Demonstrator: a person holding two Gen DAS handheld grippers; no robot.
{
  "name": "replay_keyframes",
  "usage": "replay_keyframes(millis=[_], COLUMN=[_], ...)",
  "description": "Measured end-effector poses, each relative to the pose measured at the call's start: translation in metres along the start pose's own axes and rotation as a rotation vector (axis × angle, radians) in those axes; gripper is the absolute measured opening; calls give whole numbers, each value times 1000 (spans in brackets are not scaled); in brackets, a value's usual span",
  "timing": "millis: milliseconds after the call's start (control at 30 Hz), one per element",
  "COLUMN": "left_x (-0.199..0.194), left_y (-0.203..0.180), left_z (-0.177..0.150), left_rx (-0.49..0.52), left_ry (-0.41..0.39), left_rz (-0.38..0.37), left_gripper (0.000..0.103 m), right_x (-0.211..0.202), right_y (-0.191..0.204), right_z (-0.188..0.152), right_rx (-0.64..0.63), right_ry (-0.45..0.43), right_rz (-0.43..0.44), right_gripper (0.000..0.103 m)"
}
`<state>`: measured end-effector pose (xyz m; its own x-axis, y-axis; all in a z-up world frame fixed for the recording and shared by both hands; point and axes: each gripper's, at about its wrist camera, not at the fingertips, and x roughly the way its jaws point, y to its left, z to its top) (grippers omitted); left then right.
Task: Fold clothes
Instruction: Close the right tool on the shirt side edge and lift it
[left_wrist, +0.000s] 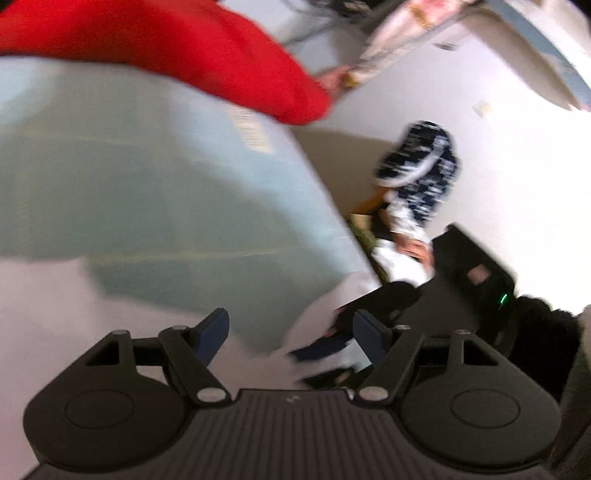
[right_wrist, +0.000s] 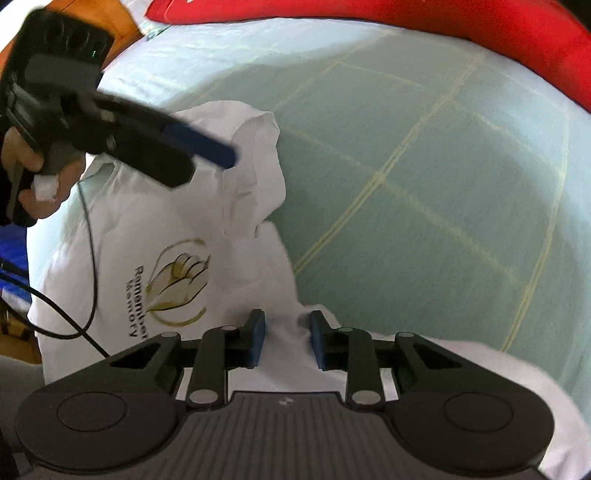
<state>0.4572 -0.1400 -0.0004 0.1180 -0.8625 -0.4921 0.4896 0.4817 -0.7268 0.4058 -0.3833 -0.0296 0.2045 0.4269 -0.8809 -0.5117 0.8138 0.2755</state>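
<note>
Right claw (right_wrist: 287, 339) half-closed astride a raised ridge of the white shirt (right_wrist: 155, 236) on the bed (right_wrist: 424, 177), pads not pinching yet; shirt body runs toward 10 o'clock, left claw (right_wrist: 207, 147) released above it.

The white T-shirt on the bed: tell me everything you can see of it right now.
The white T-shirt is thin, soft-looking cloth, lying crumpled and partly bunched on the pale green checked bedsheet. A gold flower-like logo with dark lettering beside it shows on the upper surface. One part is heaped into a rumpled ridge towards the middle of the bed. A raised fold of the cloth stands between the blue pads of the right tongs; whether they press it is unclear. The left tongs hang above it, empty. A black cable crosses its near edge.
</note>
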Motion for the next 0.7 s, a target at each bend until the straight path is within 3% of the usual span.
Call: replay_keyframes(millis=[100, 200, 333, 533, 700], left_x=[25, 36, 38, 37, 27], left_y=[-9, -10, 2, 1, 3], left_z=[-1, -15, -39, -58, -73], left_rx=[21, 42, -5, -22, -45], left_ry=[74, 167, 253, 237, 200], left_rz=[-70, -43, 23, 55, 68], left_gripper=[73, 73, 73, 74, 74], right_x=[-5, -11, -22, -55, -56], right_y=[9, 11, 8, 7, -14], right_z=[-16, -31, -50, -36, 4], right_rx=[8, 45, 89, 32, -64], right_ry=[-25, -39, -31, -86, -118], right_rz=[-49, -74, -72, -52, 52], right_gripper=[34, 34, 34, 34, 36])
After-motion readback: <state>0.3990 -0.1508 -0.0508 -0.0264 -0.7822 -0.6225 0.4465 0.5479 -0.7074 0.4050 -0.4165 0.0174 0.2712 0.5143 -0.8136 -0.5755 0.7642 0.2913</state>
